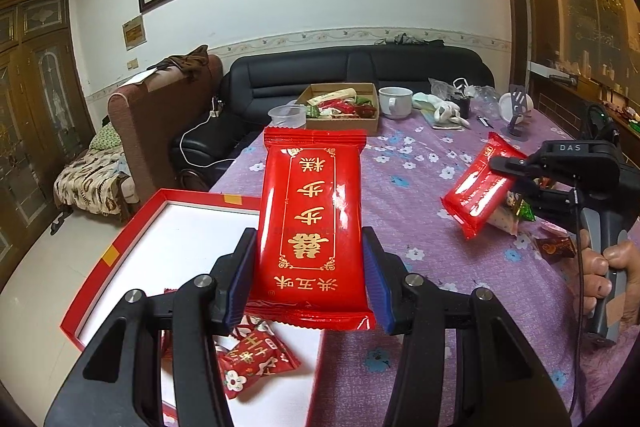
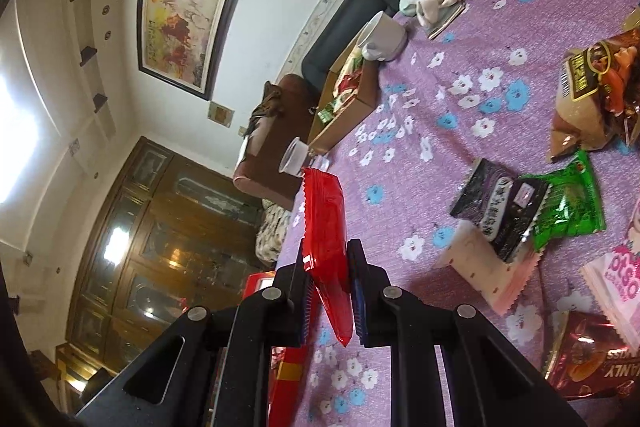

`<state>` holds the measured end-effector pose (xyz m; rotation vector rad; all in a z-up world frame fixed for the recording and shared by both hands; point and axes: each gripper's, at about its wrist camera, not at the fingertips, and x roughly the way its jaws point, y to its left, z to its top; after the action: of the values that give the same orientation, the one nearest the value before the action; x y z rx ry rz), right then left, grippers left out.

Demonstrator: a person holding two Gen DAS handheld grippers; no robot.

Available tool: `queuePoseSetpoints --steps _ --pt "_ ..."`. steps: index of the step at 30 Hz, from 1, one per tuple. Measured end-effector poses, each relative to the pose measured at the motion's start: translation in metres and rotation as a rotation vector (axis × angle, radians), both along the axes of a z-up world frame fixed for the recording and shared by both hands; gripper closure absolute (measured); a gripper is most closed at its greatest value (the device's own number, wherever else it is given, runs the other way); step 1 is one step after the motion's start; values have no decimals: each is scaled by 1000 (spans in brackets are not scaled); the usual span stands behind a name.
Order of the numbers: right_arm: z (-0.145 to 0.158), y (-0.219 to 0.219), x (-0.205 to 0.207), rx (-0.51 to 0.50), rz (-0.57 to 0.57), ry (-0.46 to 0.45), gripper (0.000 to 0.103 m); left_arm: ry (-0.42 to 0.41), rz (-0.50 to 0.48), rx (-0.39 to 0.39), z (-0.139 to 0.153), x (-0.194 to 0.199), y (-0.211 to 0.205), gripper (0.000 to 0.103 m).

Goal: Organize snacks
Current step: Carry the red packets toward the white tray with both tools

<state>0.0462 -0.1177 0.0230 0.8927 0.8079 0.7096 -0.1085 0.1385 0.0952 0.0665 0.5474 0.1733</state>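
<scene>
So my left tool [image 1: 310,281] is clamped on a red snack pack [image 1: 314,223], held up over the table's near-left corner, above the red tray [image 1: 120,239]. Right tool [image 2: 330,301] pinches another red pack [image 2: 326,239] edge-on, lifted above the table [image 2: 420,167].

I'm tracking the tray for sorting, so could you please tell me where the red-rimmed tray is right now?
In the left wrist view the red-rimmed tray lies at lower left on the table's near corner, just beyond the purple floral tablecloth, with small red snack packets in it.
</scene>
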Motion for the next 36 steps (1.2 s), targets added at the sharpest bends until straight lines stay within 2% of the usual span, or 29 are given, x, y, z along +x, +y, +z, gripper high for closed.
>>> queuePoseSetpoints --steps 13,18,26,31,36 --pt "-2 15 -3 66 77 1 86 2 47 -13 -5 -5 24 54" --pt "-5 17 -5 121 96 5 86 3 59 -22 -6 -6 35 54" --pt "-14 29 -4 216 125 60 86 15 68 -38 -13 -6 48 54" --pt "-14 45 -7 281 151 90 86 25 78 -50 -17 -5 57 54" --pt "-8 78 -10 266 201 99 85 33 98 -68 -23 -7 72 54"
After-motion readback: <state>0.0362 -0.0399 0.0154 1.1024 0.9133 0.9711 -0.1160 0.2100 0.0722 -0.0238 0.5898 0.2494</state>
